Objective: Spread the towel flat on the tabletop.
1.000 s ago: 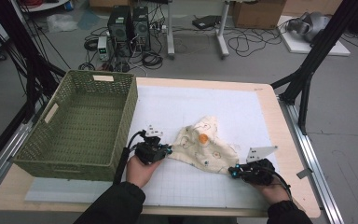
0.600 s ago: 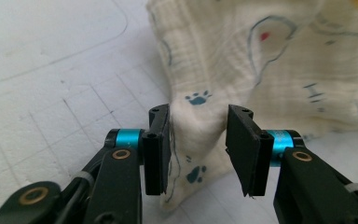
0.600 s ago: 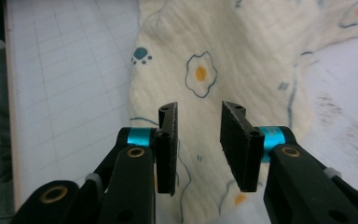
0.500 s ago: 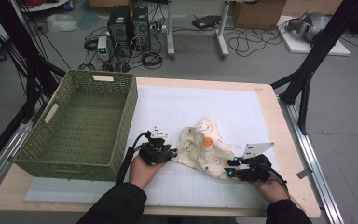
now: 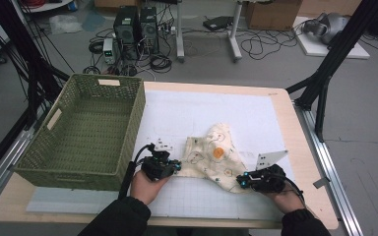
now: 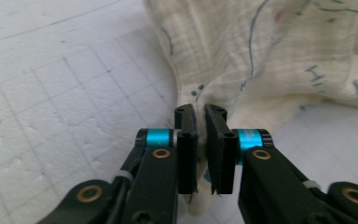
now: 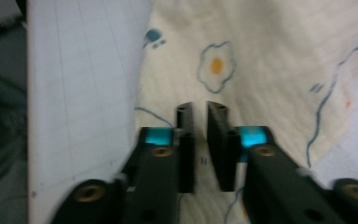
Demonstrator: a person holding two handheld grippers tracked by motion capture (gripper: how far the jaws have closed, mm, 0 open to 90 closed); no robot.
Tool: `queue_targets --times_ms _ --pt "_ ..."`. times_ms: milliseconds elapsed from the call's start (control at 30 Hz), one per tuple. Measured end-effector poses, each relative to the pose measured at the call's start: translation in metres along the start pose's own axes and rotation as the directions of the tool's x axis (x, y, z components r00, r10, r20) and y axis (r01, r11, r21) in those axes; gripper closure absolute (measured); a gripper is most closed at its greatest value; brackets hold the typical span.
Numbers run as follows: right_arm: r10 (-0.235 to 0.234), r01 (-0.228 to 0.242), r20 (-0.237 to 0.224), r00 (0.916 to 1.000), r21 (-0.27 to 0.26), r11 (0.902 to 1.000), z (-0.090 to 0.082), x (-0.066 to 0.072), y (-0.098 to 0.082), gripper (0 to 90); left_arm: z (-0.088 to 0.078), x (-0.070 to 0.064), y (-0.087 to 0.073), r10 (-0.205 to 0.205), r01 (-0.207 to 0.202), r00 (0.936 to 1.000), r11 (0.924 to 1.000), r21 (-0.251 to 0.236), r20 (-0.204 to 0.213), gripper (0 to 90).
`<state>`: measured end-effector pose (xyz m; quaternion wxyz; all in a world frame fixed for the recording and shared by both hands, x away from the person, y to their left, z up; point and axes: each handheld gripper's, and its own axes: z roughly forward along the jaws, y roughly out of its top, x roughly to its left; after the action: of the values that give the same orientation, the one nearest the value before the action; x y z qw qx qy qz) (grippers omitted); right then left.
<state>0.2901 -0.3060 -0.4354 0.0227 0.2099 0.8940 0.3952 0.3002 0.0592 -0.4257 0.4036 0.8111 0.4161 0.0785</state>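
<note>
A cream cloth [image 5: 216, 155] printed with fried eggs and blue doodles lies crumpled on the white gridded mat. My left gripper [image 5: 177, 165] is at its near left corner. In the left gripper view the jaws [image 6: 200, 112] have just been closing and pinch the cloth's edge [image 6: 261, 60] between them. My right gripper [image 5: 240, 182] is at the cloth's near right corner. Its jaws [image 7: 199, 109] have also just been closing, with the egg-print cloth [image 7: 261, 60] between the pads.
A green woven basket [image 5: 138, 113] stands on the left of the table, close beside my left hand. The white mat [image 5: 202, 108] stretches bare beyond the cloth. The wooden table edge [image 5: 305, 162] runs on the right.
My left gripper has shifted slightly toward the near edge at the cloth's left corner. The right hand and the cloth lie about where they were.
</note>
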Motion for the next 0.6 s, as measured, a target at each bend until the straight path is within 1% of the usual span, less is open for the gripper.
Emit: queue_targets --times_ms 33,67,100,133,167,200,233,267,300,333,367,400,433,467,500,533,600 --pt "0.013 -0.013 0.000 0.9999 -0.018 0.9998 -0.002 -0.001 0.001 75.4 -0.003 -0.001 0.001 -0.005 0.005 0.9999 0.9998 -0.017 0.010 76.7" --pt "0.018 -0.018 0.025 0.9995 -0.036 0.9992 -0.007 -0.004 0.003 71.6 -0.004 -0.002 0.003 -0.002 0.003 0.9998 0.9997 -0.025 0.020 70.4" --pt "0.026 -0.025 0.036 0.9990 -0.046 0.9987 -0.011 -0.006 0.005 71.0 -0.006 -0.002 0.006 0.005 -0.004 0.9994 0.9993 -0.037 0.033 67.2" --pt "0.035 -0.031 0.055 0.9979 -0.069 0.9971 -0.016 -0.010 0.008 69.9 -0.007 -0.003 0.008 0.003 -0.002 0.9994 0.9988 -0.048 0.034 64.7" --pt "0.035 -0.031 0.055 0.9979 -0.069 0.9971 -0.016 -0.010 0.008 69.9 -0.007 -0.003 0.008 0.003 -0.002 0.9994 0.9988 -0.048 0.034 64.4" --pt "0.060 -0.052 0.086 0.9945 -0.097 0.9940 -0.024 -0.020 0.013 68.9 -0.007 -0.003 0.014 0.004 -0.001 0.9990 0.9974 -0.072 0.046 64.1" --pt "0.060 -0.052 0.086 0.9945 -0.097 0.9940 -0.024 -0.020 0.013 68.9 -0.007 -0.003 0.014 0.004 -0.001 0.9990 0.9974 -0.072 0.046 63.9" --pt "0.078 -0.064 0.118 0.9899 -0.114 0.9914 -0.028 -0.030 0.019 68.2 -0.005 -0.002 0.021 0.006 -0.002 0.9990 0.9961 -0.088 0.044 64.0" --pt "0.083 -0.067 0.135 0.9873 -0.118 0.9907 -0.028 -0.035 0.021 68.0 -0.005 -0.002 0.021 0.006 -0.002 0.9990 0.9961 -0.088 0.044 64.7" --pt "0.103 -0.086 0.147 0.9837 -0.118 0.9893 -0.027 -0.043 0.025 67.3 0.002 -0.001 0.029 -0.006 0.011 0.9988 0.9937 -0.111 0.049 65.5" --pt "0.110 -0.092 0.156 0.9815 -0.120 0.9885 -0.025 -0.048 0.027 67.0 0.002 -0.001 0.029 -0.006 0.011 0.9988 0.9937 -0.111 0.049 65.6" --pt "0.126 -0.108 0.168 0.9777 -0.114 0.9875 -0.022 -0.055 0.030 66.6 0.011 0.000 0.034 -0.016 0.020 0.9992 0.9925 -0.120 0.036 65.5" --pt "0.136 -0.119 0.169 0.9762 -0.110 0.9868 -0.018 -0.059 0.032 66.0 0.016 0.001 0.037 -0.024 0.028 0.9991 0.9921 -0.123 0.036 65.4" --pt "0.137 -0.120 0.177 0.9747 -0.100 0.9877 -0.013 -0.064 0.034 65.8 0.022 0.001 0.038 -0.017 0.020 0.9995 0.9934 -0.113 0.028 64.9" --pt "0.135 -0.121 0.178 0.9747 -0.085 0.9890 -0.007 -0.067 0.036 65.5 0.028 0.001 0.039 -0.011 0.012 0.9999 0.9949 -0.100 0.009 64.2" --pt "0.141 -0.129 0.176 0.9743 -0.074 0.9889 0.000 -0.071 0.037 65.3 0.032 0.002 0.039 -0.015 0.016 0.9999 0.9951 -0.097 0.007 64.2" --pt "0.147 -0.138 0.181 0.9726 -0.062 0.9885 0.009 -0.076 0.038 65.3 0.042 0.004 0.038 -0.016 0.016 0.9999 0.9976 -0.068 0.001 65.2"
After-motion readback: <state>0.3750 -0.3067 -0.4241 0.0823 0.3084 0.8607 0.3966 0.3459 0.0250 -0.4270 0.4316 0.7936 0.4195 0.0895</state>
